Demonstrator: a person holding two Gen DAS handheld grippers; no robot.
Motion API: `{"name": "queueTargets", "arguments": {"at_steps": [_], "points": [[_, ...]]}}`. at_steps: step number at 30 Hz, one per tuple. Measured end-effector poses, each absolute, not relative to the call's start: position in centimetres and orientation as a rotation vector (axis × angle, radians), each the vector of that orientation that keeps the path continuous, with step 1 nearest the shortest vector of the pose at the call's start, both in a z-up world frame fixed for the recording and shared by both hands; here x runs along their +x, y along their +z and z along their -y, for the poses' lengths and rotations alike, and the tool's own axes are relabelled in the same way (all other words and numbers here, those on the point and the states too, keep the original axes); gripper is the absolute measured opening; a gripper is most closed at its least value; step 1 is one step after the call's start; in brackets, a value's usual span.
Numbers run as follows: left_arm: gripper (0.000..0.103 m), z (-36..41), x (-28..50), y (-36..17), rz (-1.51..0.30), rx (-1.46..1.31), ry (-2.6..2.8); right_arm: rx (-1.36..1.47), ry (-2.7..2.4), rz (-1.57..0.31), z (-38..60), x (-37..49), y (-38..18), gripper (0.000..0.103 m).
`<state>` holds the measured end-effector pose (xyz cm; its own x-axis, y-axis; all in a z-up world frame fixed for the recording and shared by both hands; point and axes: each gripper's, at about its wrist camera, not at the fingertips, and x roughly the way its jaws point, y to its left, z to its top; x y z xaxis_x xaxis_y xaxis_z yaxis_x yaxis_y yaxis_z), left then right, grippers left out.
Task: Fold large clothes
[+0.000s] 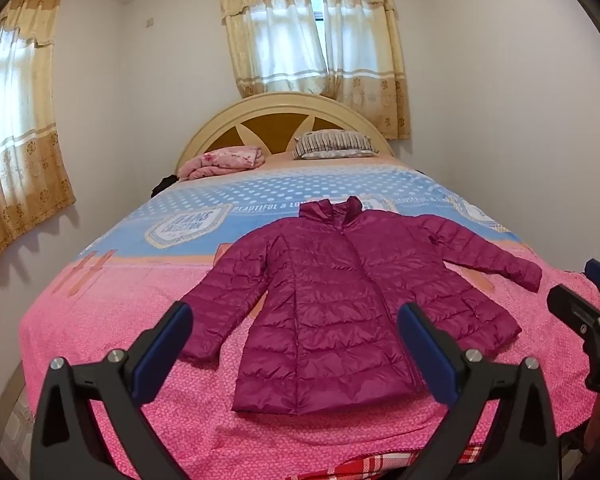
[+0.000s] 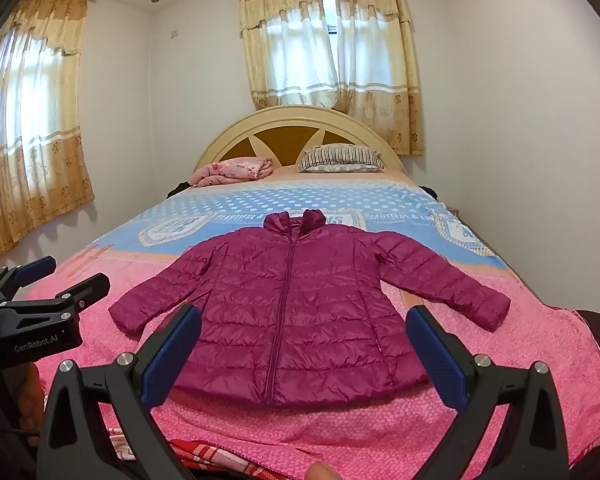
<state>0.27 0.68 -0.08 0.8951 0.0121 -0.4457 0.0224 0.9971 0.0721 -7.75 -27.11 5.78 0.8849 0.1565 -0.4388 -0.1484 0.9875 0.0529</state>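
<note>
Both tongs, left gripper point(image 1: 296, 326) & right gripper point(image 2: 304, 330): we hold them released, nothing between. Purple jacket point(image 2: 300, 304) flat mid-bed, hem nr foot edge; pink bedspread point(image 2: 540, 368) bare round it.

Both cameras sit at the foot of the bed point(image 1: 80, 320), looking along its length toward the headboard point(image 1: 280, 120) and tilted somewhat downward. The left wrist view looks out between its own tongs point(image 1: 296, 328), the right wrist view between its own tongs point(image 2: 304, 332). They stand side by side, each catching the other's tongs at its edge. Both share the jacket point(image 1: 332, 300), bed, headboard and curtains point(image 1: 312, 40).
</note>
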Motion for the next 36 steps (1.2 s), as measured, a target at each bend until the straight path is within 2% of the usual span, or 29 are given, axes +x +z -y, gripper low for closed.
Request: {"name": "queueTargets", "arguments": {"at_steps": [36], "points": [[0.103, -1.29, 0.38, 0.15, -0.457, 0.068, 0.023, 0.016, 0.161, -0.457, 26.96, -7.68, 5.04, 0.102]]}}
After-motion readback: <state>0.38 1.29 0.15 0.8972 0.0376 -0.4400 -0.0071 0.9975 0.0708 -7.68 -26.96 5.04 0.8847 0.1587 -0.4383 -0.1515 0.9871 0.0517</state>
